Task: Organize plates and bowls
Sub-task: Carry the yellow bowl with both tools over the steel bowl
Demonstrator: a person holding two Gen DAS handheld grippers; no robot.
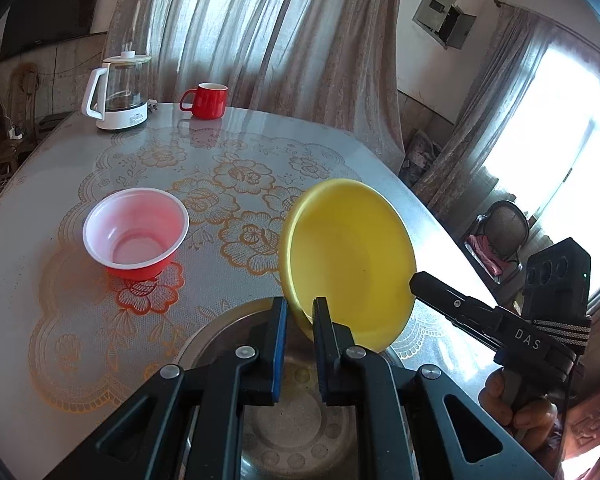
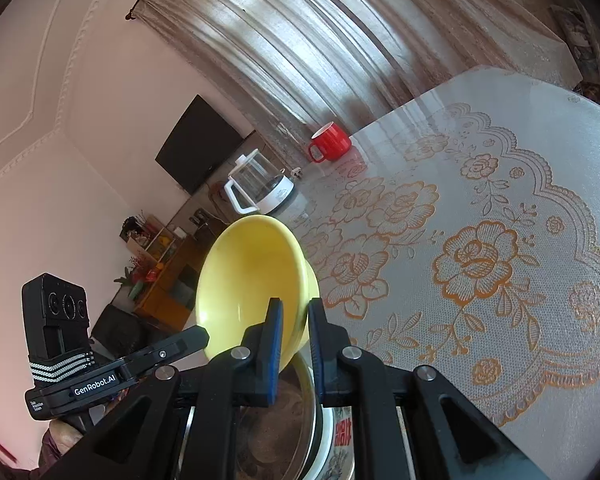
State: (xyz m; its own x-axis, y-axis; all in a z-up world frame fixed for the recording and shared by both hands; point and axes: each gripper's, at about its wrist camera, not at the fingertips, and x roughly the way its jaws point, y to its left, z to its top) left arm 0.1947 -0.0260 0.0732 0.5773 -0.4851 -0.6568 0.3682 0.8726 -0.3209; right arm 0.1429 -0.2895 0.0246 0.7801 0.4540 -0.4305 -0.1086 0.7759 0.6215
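Daylight is flooding both fisheye views, bright and a little washed out.

In the left wrist view, the tall bare window (image 1: 556, 152) at three o'clock is blowing out to pure white, and a pale glare is streaking the glossy grey table with its orange floral lace print (image 1: 236, 184) toward one o'clock. The sheer beige curtains (image 1: 260, 28) at twelve o'clock are glowing from behind. In the right wrist view, the same curtains (image 2: 300, 40) are smearing slightly with motion blur, and the pink wall (image 2: 60, 120) at nine o'clock is sitting evenly lit. Straight lines are bending and the corners are darkening to black in both views.
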